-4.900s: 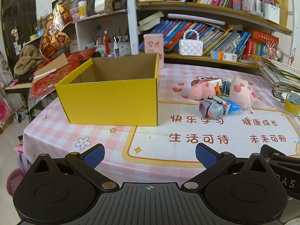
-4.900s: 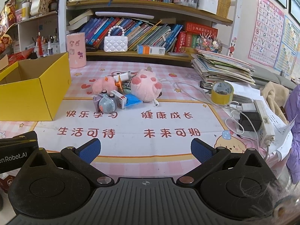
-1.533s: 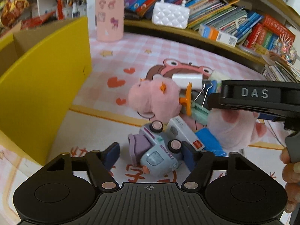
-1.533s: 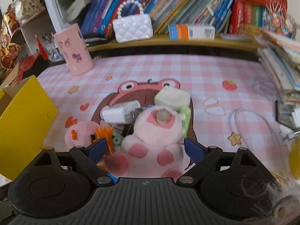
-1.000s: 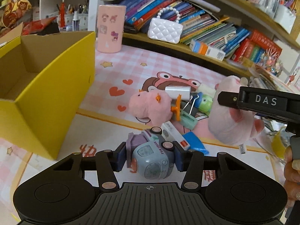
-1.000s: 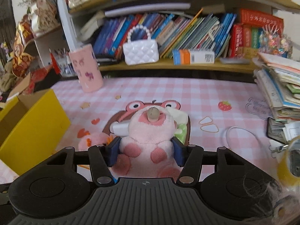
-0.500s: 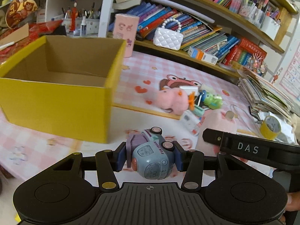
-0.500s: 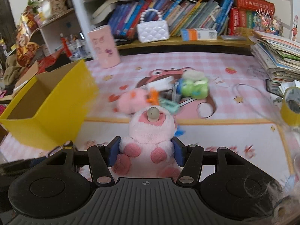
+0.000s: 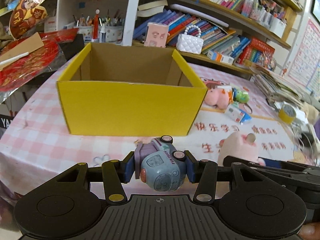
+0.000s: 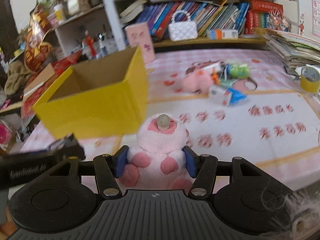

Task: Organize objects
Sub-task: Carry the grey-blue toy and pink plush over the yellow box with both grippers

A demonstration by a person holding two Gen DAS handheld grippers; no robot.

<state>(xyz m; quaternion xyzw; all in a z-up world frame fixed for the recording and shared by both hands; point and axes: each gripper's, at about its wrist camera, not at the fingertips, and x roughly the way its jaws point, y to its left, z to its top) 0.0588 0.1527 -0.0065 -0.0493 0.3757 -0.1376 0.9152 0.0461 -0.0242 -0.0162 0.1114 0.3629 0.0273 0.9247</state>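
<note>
A blue-grey toy truck [image 9: 162, 170] is clamped between the pads of the left gripper [image 9: 159, 169], off the table. Straight ahead of it an open yellow cardboard box [image 9: 128, 108] is seen; what shows of its inside is bare brown card. A pink plush toy [image 10: 158, 150] is squeezed in the right gripper [image 10: 156, 165], w/ the box ahead-left. Ahead-right, a smaller pink plush [image 10: 197, 82], green toy [image 10: 239, 70] & small carton [image 10: 220, 96] are left on the checked tablecloth [image 9: 40, 136].

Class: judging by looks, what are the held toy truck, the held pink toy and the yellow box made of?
Toy truck: probably hard plastic, smooth, slightly glossy.
Pink toy: plush fabric, fuzzy pile.
Yellow box: cardboard, matte yellow outside, brown inside.
</note>
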